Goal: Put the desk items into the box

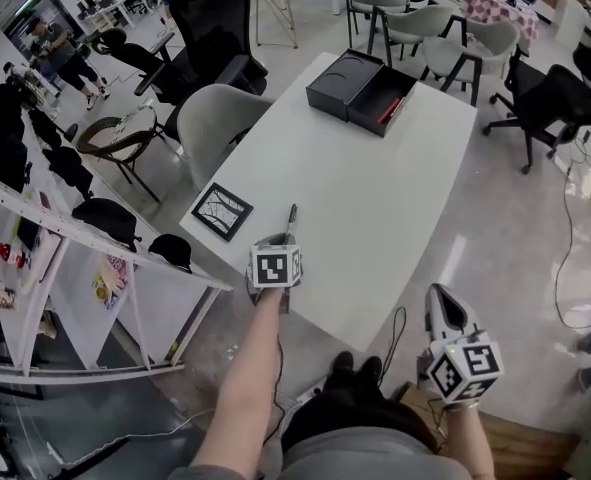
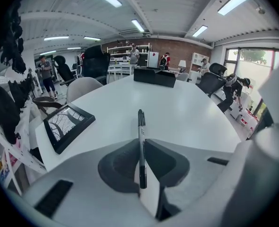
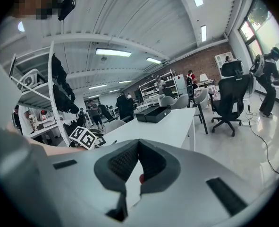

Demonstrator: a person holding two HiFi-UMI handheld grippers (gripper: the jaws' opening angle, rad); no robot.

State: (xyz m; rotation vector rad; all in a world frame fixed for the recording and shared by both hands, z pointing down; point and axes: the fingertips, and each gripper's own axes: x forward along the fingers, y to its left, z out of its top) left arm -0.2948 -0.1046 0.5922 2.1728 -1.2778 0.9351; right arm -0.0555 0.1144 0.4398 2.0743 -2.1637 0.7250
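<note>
A black marker pen [image 2: 140, 126] lies on the white table [image 1: 395, 198] near its front left edge. My left gripper [image 2: 142, 141] is closed around the pen's rear half, and both pads touch its barrel. In the head view the pen's tip [image 1: 291, 214] pokes out beyond the left gripper [image 1: 284, 238]. The open black box [image 1: 360, 90] stands at the table's far end with a red pen [image 1: 390, 110] inside. My right gripper [image 1: 441, 306] hangs off the table's front right corner with its jaws together and nothing in them; from the right gripper [image 3: 139, 143] the box [image 3: 152, 113] shows far away.
A black-framed picture [image 1: 222, 211] lies flat at the table's left edge, just left of the pen. A grey chair [image 1: 210, 118] stands left of the table and shelving [image 1: 65, 238] further left. More chairs [image 1: 425, 28] stand behind the box.
</note>
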